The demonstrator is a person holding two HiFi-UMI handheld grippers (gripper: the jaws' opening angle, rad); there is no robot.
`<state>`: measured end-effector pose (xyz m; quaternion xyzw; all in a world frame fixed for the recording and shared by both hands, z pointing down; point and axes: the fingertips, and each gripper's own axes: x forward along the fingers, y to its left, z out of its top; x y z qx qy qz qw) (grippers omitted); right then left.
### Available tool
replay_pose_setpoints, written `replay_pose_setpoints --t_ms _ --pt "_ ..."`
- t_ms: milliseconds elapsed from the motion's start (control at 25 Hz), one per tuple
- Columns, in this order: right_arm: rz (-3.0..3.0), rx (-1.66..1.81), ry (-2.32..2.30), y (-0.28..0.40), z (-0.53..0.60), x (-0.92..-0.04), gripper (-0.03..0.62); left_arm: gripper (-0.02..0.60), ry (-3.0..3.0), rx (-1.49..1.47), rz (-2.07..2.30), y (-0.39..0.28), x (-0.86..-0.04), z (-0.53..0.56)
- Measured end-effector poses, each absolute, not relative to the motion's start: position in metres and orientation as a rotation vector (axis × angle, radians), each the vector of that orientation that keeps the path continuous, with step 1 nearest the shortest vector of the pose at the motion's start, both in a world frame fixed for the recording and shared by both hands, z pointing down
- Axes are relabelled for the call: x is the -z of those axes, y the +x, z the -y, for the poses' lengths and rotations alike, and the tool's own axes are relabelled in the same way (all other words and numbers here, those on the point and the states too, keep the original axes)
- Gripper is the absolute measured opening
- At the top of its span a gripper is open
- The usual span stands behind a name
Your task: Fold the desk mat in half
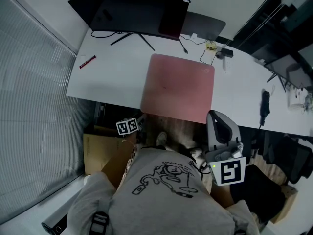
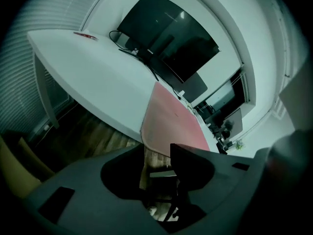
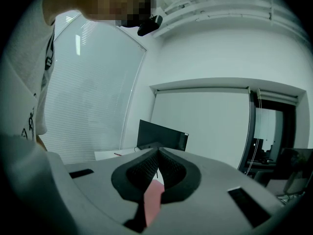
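Desk mat (image 1: pixel 178 87): pink; lies flat on the white desk (image 1: pixel 112 77), in front of the monitor; its near edge hangs just over the desk's front edge, facing the person

Left tool (image 2: pixel 155 148): held below the desk's front edge, near the mat's near left corner; jaws stand wide apart; between them only wooden floor and a chair base show; the mat's edge lies just beyond the tips, untouched

Left marker cube (image 1: pixel 127 127): shows just under the desk edge, left of the mat

Right tool (image 3: pixel 157 153): held at the mat's near right corner, pointing almost level toward the monitor; jaws closed, tips meeting; a pink sliver of the mat shows through the gap under the tips; whether it touches the mat cannot be told

Right marker cube (image 1: pixel 230 172): beside the person's right side, clear of the desk

Monitor (image 1: pixel 132 13): dark, curved, at the back of the desk; its stand and cables (image 1: pixel 208 50) sit behind the mat

Red pen (image 1: pixel 87 61): on the desk's left part, well apart from the mat

Slim black object (image 1: pixel 264 106): on the desk's right part, near the front edge

Cardboard box (image 1: pixel 98 151): on the floor under the desk's left side

Person: grey printed T-shirt (image 1: pixel 166 195), facing the desk
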<state>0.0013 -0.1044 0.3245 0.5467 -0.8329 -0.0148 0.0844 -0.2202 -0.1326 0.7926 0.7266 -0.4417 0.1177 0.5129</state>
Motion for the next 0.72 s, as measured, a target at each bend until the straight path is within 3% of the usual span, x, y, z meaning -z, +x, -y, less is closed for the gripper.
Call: replay_pose_setpoints --t_ms 520,720 --pt "2.472 0.020 1.647 0.005 0.101 -0.327 0.006 0.203 1.580 0.003 0.974 -0.219 -0.807 0.154" --pt "2.469 0.016 1.656 0.007 0.101 -0.327 0.006 0.119 1.519 0.041 0.986 -0.224 -0.812 0.157"
